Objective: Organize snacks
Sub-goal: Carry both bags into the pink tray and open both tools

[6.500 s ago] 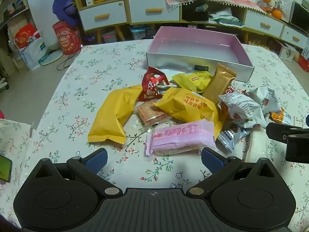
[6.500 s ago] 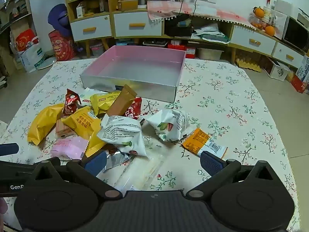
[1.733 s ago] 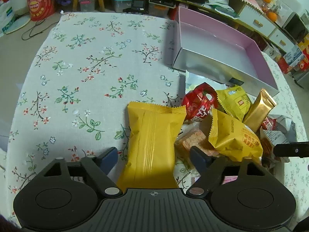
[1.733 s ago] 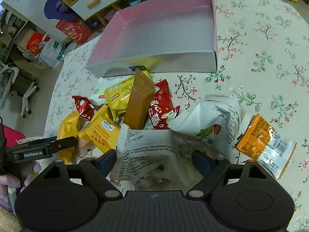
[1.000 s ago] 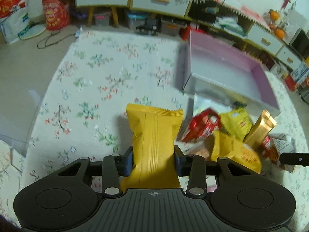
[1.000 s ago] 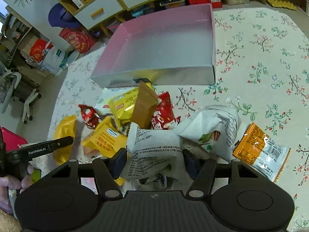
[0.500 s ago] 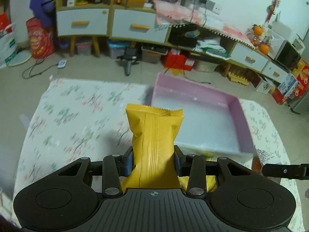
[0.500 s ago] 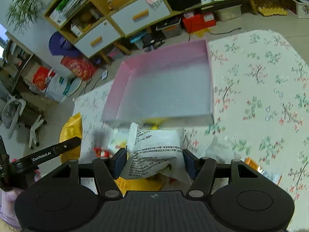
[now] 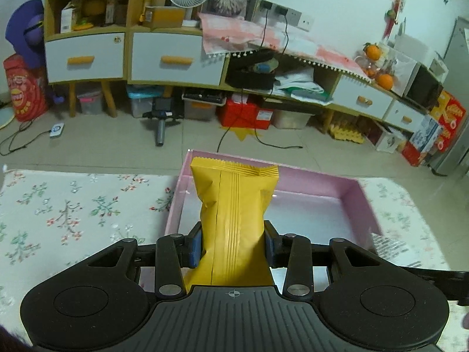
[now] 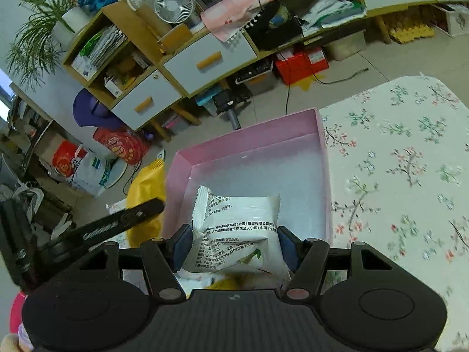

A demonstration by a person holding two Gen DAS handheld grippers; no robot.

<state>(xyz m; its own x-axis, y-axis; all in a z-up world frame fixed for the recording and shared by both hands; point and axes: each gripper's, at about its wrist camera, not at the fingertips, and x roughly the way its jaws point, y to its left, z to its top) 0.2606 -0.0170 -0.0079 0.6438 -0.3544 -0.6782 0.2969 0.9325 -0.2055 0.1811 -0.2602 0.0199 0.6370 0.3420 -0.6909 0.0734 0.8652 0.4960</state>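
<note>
My left gripper (image 9: 233, 245) is shut on a long yellow snack packet (image 9: 231, 214), held upright over the near left corner of the pink box (image 9: 363, 202). The box's pale floor shows bare behind the packet. In the right wrist view my right gripper (image 10: 231, 248) is shut on a white printed snack packet (image 10: 237, 228), lifted above the near edge of the same pink box (image 10: 326, 158). The left gripper's black finger (image 10: 117, 226) and its yellow packet (image 10: 146, 187) show just left of the box there.
The box sits on a floral tablecloth (image 9: 73, 211) that reaches the table's far edge. A silvery wrapper (image 9: 392, 246) lies right of the box. Beyond the table stand low cabinets with drawers (image 9: 173, 58), floor clutter, a fan and bags.
Both grippers have lifted their packets off the pile and carried them forward over the pink box. The snack pile has dropped out of sight below the grippers.
</note>
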